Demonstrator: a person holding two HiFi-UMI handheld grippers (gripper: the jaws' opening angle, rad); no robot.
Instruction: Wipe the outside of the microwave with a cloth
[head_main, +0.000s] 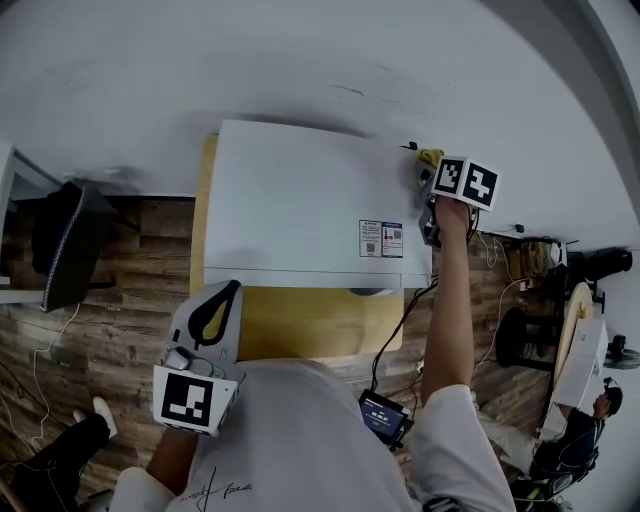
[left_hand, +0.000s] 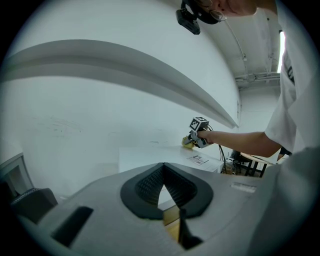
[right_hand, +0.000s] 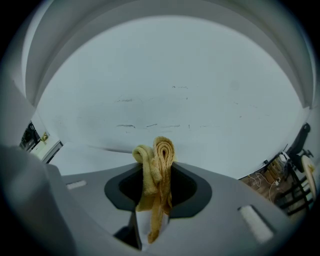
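The white microwave (head_main: 300, 200) stands on a yellow-topped table (head_main: 300, 325) against the wall. My right gripper (head_main: 430, 180) is at the microwave's back right corner, shut on a bunched yellow cloth (head_main: 429, 158). In the right gripper view the cloth (right_hand: 157, 170) sticks up folded between the jaws of the right gripper (right_hand: 155, 200), above the microwave's top (right_hand: 85, 157). My left gripper (head_main: 230, 293) hovers by the microwave's front left corner, shut and empty. The left gripper view shows the left gripper (left_hand: 163, 185), the microwave (left_hand: 155, 157), the right gripper (left_hand: 199, 131) and the cloth (left_hand: 188, 143).
A white wall (head_main: 300, 60) rises right behind the microwave. A label (head_main: 380, 238) is stuck on its top. A black cable (head_main: 400, 320) runs down to a small device (head_main: 385, 415). A dark monitor (head_main: 62, 250) stands left; a person (head_main: 580, 440) sits far right.
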